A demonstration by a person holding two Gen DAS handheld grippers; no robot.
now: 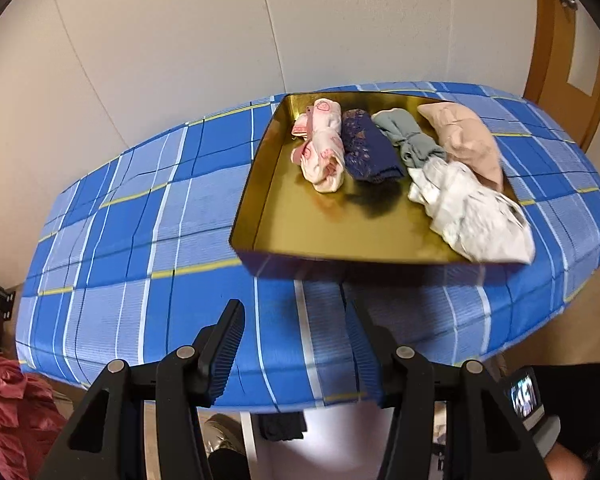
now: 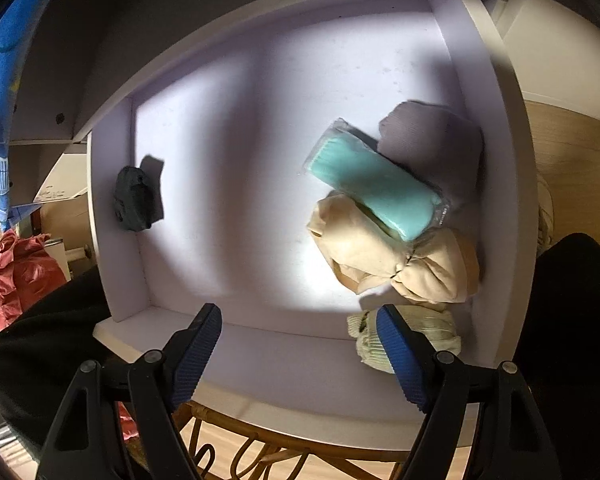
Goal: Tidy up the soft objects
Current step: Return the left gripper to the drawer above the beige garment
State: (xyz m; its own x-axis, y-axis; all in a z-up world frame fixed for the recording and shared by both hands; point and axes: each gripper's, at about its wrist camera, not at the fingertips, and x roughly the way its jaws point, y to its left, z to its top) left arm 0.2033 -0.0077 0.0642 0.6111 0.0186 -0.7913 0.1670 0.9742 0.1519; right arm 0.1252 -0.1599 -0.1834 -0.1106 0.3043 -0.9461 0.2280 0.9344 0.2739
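Note:
In the left wrist view a gold tin tray [image 1: 284, 224] sits on a blue plaid table. It holds a pink-white bundle [image 1: 322, 152], a navy lace bundle [image 1: 366, 152], a grey-green bundle [image 1: 410, 138], a beige bundle [image 1: 466, 140] and a white bundle [image 1: 472, 216] at its front right. My left gripper [image 1: 296, 312] is open and empty, above the table's near edge. In the right wrist view a white drawer [image 2: 260, 344] holds a dark grey bundle [image 2: 134, 200], a turquoise packet [image 2: 374, 184], a mauve bundle [image 2: 432, 140], a tan bundle [image 2: 384, 256] and a ribbed cream bundle [image 2: 440, 336]. My right gripper [image 2: 300, 320] is open and empty above the drawer's front.
The blue plaid table [image 1: 140, 240] stands against a white wall, with a wooden door [image 1: 564, 60] at the right. Red fabric [image 1: 8, 408] lies at the lower left. A rattan piece [image 2: 240, 452] and wood floor show under the drawer.

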